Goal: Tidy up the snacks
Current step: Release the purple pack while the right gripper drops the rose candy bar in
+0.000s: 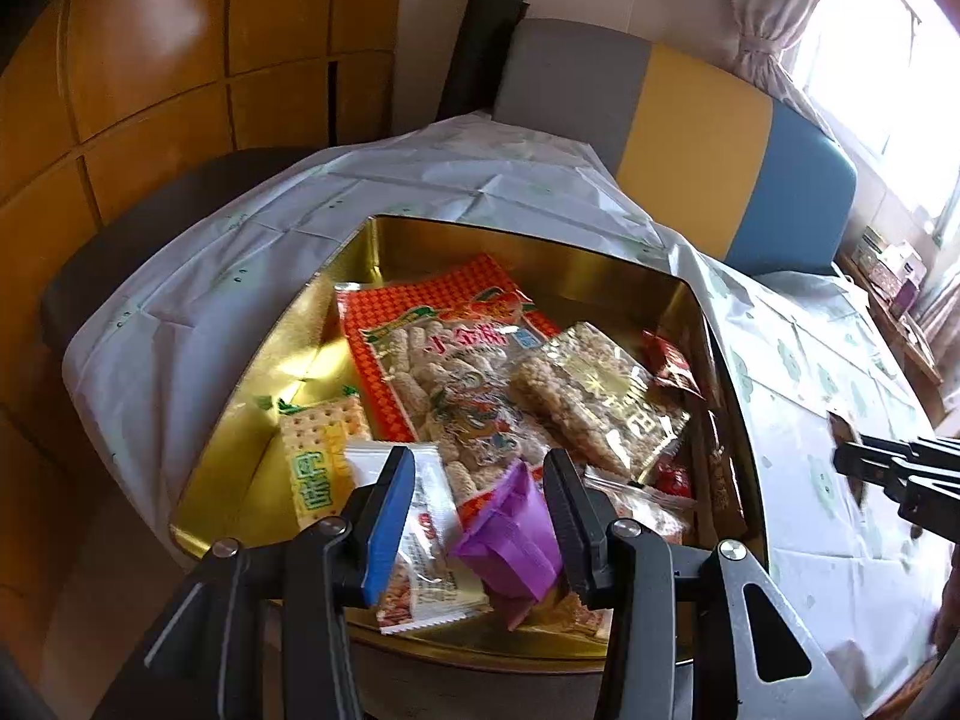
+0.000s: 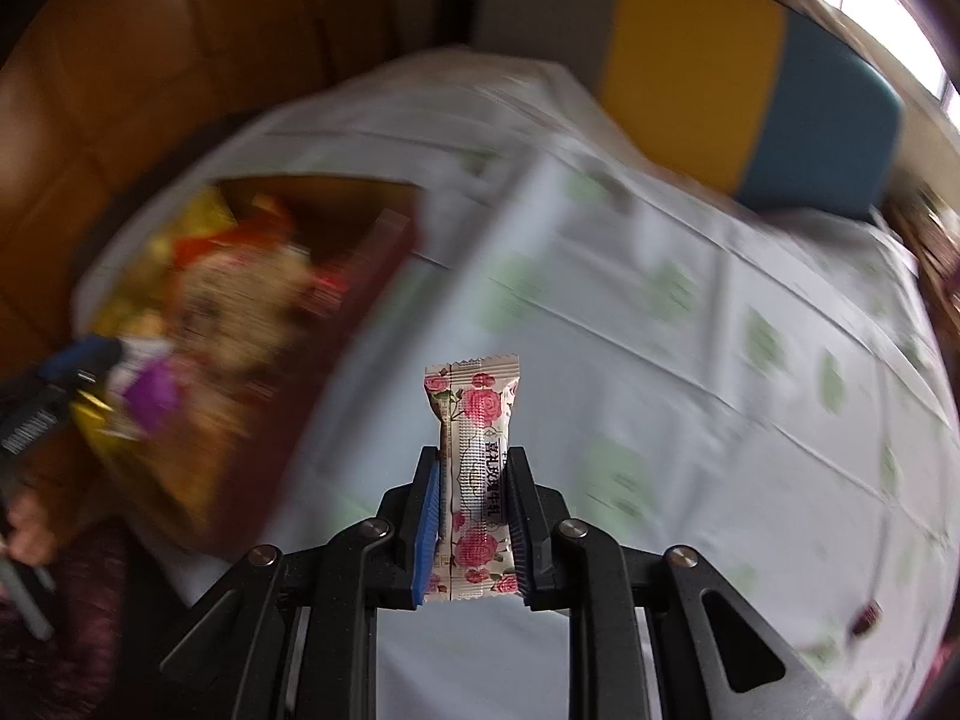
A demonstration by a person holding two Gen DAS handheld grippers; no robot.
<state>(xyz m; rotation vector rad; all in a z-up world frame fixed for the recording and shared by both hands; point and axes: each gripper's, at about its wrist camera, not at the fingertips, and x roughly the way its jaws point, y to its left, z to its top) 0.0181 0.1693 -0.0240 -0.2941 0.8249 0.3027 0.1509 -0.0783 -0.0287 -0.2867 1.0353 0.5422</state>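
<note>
1. Right wrist view: right gripper (image 2: 474,516) is clamped on an upright rose-printed candy (image 2: 474,480), above the counter (image 2: 690,360).
2. Left gripper (image 1: 480,516), half open, pinches a purple packet (image 1: 510,540) over the gold tin (image 1: 252,450) of snacks just ahead.

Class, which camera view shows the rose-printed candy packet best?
The right wrist view: the rose-printed candy packet stands sharp and central, clamped between the right gripper fingers. The left wrist view shows only those fingers at its right edge, the packet indistinct.
</note>
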